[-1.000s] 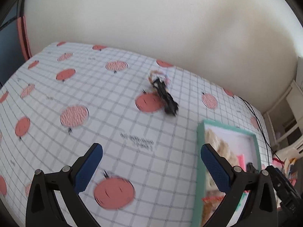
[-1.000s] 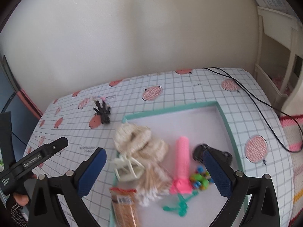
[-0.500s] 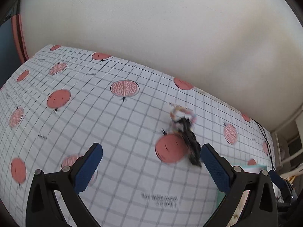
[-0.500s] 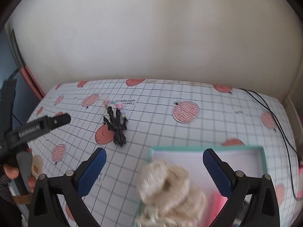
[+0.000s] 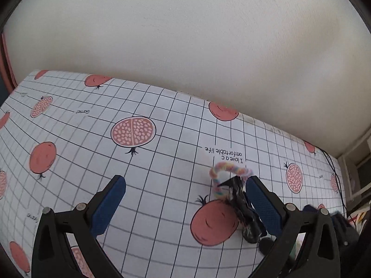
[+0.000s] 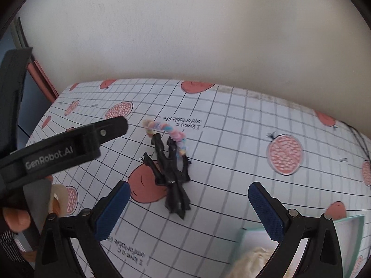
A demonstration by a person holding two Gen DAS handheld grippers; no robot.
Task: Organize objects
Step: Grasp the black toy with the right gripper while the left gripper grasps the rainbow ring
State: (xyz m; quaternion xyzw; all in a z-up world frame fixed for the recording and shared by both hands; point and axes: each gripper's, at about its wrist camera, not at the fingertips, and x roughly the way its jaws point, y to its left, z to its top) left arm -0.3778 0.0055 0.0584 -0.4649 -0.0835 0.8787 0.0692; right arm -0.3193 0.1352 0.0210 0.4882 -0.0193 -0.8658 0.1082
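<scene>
Two sets of tongs stood wide open over my bench (image 5: 162, 162), neither gripping anything. Seen from my left wrist camera, the left tongs (image 5: 185, 199) framed the lower half of the frame, and the black hair claw (image 5: 243, 208) lay just inside the right-hand blue pad (image 5: 264, 203), close to it, though I could not tell whether they touched. A pastel braided hair tie (image 5: 228, 170) curled at the claw's far end, beside the printed words on the pomegranate-patterned cloth (image 5: 69, 120).

From my right wrist camera, the right tongs (image 6: 187, 210) hung low in the frame with the claw (image 6: 172, 173) lying between and beyond its fingers, at mid-frame, on the edge of a red fruit print. The hair tie (image 6: 169, 132) looped across the claw's upper prongs. The left tongs (image 6: 69, 143) reached in from the left edge of the frame, a hand (image 6: 16, 220) behind it. A mint-rimmed tray (image 6: 357, 234) with something cream and fuzzy (image 6: 255, 261) showed at lower right.
</scene>
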